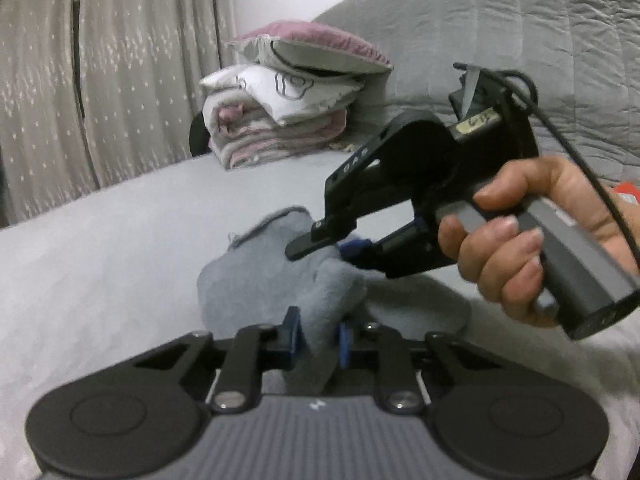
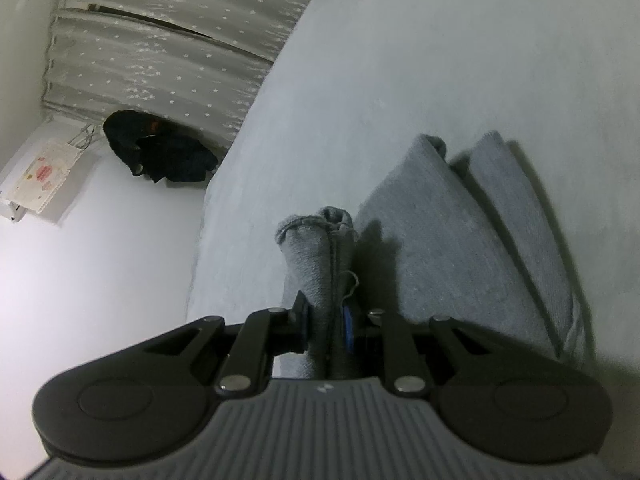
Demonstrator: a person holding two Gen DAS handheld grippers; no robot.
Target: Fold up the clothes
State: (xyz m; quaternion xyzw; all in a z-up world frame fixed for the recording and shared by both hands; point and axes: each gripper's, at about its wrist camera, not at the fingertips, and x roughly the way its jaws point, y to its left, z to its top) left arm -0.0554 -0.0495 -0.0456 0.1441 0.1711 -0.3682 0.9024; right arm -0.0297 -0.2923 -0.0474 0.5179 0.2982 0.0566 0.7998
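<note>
Left gripper (image 1: 318, 338) clamps the grey garment (image 1: 280, 280); right gripper (image 2: 326, 328) clamps it too.

We see soft, dim indoor light in both views — fisheye bending darkens the corners. The grey fleece garment (image 2: 460, 248) throws hard shadows to the right on the pale grey bedsheet (image 2: 400, 80); the white floor (image 2: 100, 280) glares, and the person's right hand (image 1: 520, 248) looks slightly motion-blurred.
</note>
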